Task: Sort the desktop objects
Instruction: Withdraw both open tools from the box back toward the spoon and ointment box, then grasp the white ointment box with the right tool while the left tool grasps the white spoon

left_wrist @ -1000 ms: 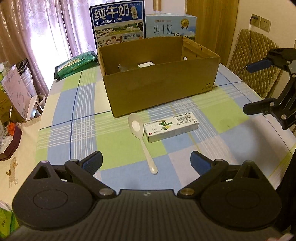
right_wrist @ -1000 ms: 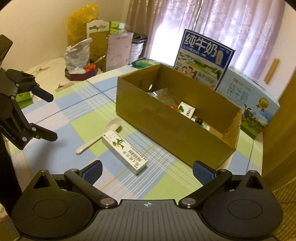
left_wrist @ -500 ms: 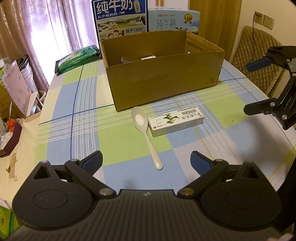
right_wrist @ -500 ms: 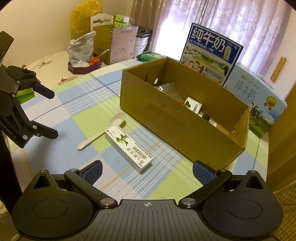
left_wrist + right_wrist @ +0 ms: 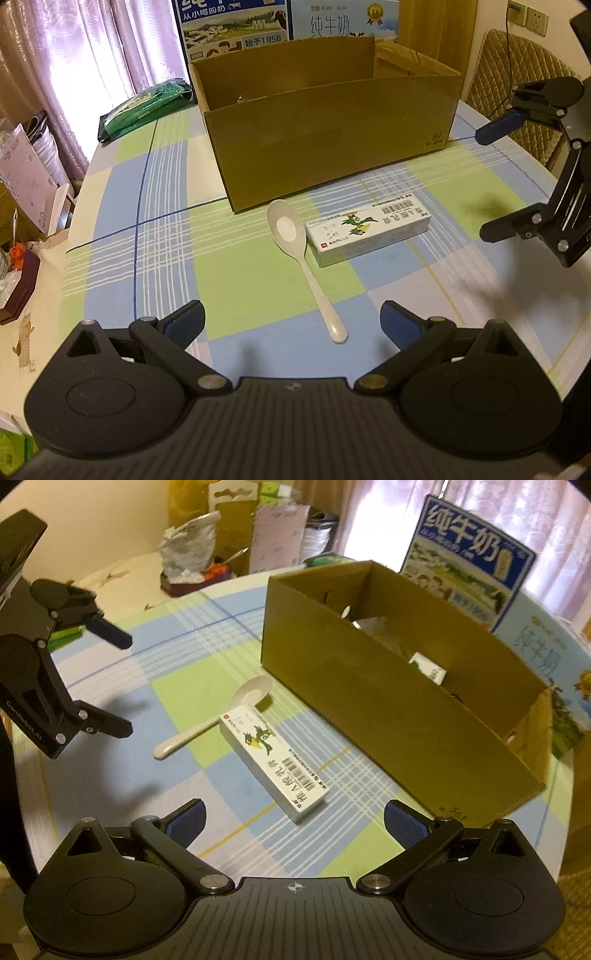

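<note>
both grippers have drawn closer to the spoon and carton, which lie touching on the counter before the box. left gripper and right gripper gape wide, empty. best to straddle the carton's narrow width squarely before closing.

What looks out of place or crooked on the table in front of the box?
The white spoon and the medicine carton lie loose on the checked tablecloth, outside the cardboard box. The carton lies askew to the box wall. Nothing looks spilled or damaged.
</note>
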Demonstrator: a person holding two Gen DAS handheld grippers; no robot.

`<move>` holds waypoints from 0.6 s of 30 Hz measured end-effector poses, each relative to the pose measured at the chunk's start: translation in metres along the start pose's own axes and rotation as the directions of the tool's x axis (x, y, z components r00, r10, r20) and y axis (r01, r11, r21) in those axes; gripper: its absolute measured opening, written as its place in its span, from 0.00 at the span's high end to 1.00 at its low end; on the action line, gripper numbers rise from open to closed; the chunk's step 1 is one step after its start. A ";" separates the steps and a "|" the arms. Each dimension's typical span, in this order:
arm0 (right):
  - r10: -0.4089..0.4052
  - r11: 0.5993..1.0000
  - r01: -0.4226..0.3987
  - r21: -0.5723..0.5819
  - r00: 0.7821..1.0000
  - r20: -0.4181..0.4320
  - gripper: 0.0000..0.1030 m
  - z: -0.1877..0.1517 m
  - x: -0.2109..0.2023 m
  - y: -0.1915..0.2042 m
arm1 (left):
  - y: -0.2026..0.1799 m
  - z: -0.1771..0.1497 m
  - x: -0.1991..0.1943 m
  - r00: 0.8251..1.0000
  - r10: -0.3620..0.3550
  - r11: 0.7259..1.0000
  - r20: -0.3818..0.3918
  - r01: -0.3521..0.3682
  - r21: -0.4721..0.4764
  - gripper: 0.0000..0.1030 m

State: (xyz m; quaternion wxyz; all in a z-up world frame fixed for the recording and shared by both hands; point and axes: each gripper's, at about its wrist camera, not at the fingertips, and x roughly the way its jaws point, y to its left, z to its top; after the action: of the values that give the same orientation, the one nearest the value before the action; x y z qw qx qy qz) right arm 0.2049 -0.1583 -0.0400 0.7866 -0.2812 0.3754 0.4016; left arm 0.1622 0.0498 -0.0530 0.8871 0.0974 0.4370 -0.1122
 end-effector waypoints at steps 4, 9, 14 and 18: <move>0.031 0.999 -0.032 -0.017 0.999 -0.017 0.11 0.005 0.021 -0.005 | 0.005 0.001 0.015 1.000 0.005 1.000 -0.003 -0.005 -0.010 0.04; 0.062 0.994 -0.067 -0.087 0.996 -0.057 0.25 0.011 0.048 -0.007 | 0.009 0.003 0.032 1.000 0.012 1.000 0.010 -0.012 -0.016 0.04; 0.095 0.978 -0.108 -0.178 0.992 -0.081 0.29 0.018 0.067 -0.008 | 0.007 0.006 0.044 1.000 0.012 1.000 0.017 -0.012 0.020 0.05; 0.130 0.953 -0.162 -0.258 0.982 -0.139 0.40 0.028 0.083 -0.008 | 0.007 0.009 0.055 1.000 -0.007 1.000 0.007 0.006 0.028 0.09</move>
State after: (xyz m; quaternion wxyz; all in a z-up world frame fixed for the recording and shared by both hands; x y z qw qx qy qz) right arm 0.2549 -0.1064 -0.0908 0.6854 -0.3800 0.3842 0.4881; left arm 0.2033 0.0475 -0.0910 0.8869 0.1081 0.4324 -0.1216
